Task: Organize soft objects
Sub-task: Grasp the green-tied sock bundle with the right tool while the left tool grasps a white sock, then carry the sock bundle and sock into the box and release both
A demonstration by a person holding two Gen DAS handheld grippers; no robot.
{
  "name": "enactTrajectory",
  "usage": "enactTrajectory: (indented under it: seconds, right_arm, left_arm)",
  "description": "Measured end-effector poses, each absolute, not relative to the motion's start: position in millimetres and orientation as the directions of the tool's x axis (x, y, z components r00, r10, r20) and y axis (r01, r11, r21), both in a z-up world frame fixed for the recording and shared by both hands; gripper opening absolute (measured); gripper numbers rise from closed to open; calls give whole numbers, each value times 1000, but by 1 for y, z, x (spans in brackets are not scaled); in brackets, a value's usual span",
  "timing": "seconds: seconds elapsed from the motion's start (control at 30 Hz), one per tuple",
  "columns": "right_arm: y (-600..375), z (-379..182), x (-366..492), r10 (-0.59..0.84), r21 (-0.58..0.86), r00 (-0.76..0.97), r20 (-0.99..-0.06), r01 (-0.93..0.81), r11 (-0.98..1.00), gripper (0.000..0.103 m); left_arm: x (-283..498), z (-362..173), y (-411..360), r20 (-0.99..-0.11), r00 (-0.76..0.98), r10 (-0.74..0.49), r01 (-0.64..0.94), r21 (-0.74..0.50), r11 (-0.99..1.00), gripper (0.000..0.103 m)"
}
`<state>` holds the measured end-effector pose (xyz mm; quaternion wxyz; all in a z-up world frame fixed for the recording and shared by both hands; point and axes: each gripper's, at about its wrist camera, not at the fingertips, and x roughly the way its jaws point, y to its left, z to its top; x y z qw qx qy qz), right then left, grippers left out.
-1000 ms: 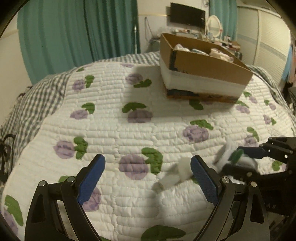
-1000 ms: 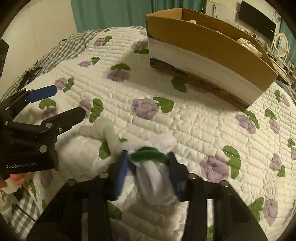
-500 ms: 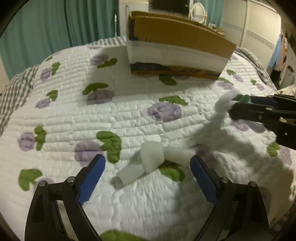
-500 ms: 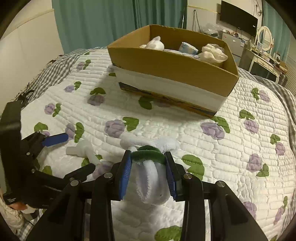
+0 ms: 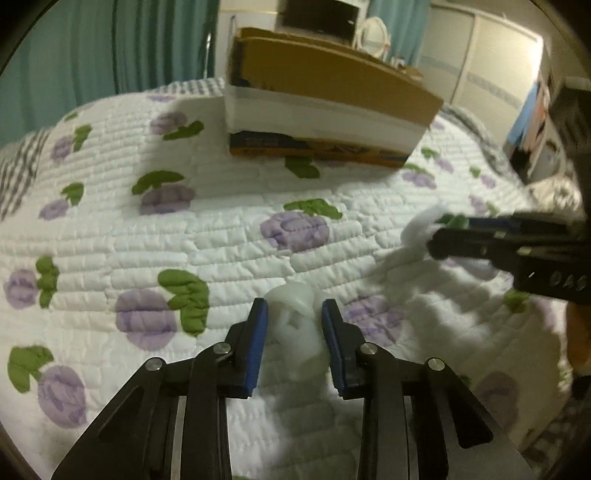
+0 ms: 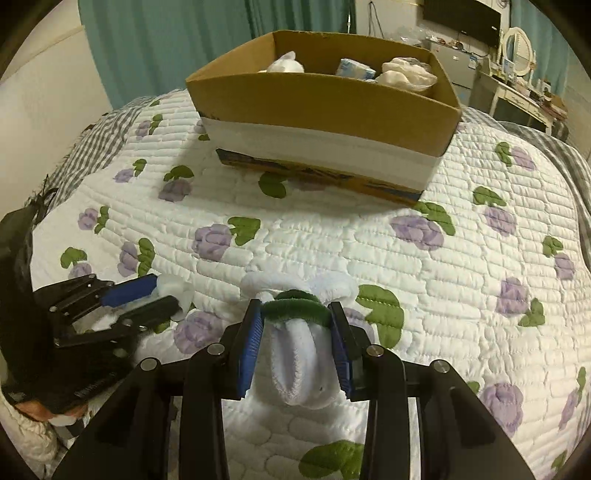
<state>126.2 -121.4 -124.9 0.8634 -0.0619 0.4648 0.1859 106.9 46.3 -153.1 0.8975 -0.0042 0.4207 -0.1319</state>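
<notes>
My left gripper (image 5: 290, 308) is shut on a small white soft toy (image 5: 293, 319) at the quilt's near side; it also shows in the right wrist view (image 6: 162, 295) with the white toy (image 6: 177, 290) between its tips. My right gripper (image 6: 295, 308) is shut on a white plush with a green band (image 6: 301, 345), held above the quilt; it also shows at the right of the left wrist view (image 5: 454, 230). A cardboard box (image 6: 325, 122) with several soft items inside stands at the far side of the bed; it also shows in the left wrist view (image 5: 325, 107).
A white quilt (image 6: 369, 251) with purple flowers covers the bed. Teal curtains (image 6: 166, 40) hang behind. A dresser with a mirror (image 6: 517, 48) and a TV (image 6: 461, 14) stand at the far right. A checked blanket (image 6: 99, 140) lies at the left edge.
My left gripper has closed from wide open onto the white toy on the quilt. My right gripper, still holding the plush, has risen and come a little closer to the box.
</notes>
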Motion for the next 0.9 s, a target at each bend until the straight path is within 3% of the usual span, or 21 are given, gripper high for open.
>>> enactTrajectory:
  seconds: [0.1, 0.5, 0.9]
  right_arm:
    - [-122, -118, 121, 260, 61, 510, -820, -373, 926, 35]
    - [-114, -80, 102, 260, 46, 577, -774, -358, 932, 35]
    - [-131, 4, 130, 261, 11, 706, -658, -338, 941, 35]
  left_arm:
    - [102, -146, 56, -741, 611, -279, 219, -180, 959, 19]
    - [82, -120, 59, -718, 643, -267, 232, -149, 961, 17]
    - [98, -21, 33, -609, 742, -280, 316, -51, 947, 17]
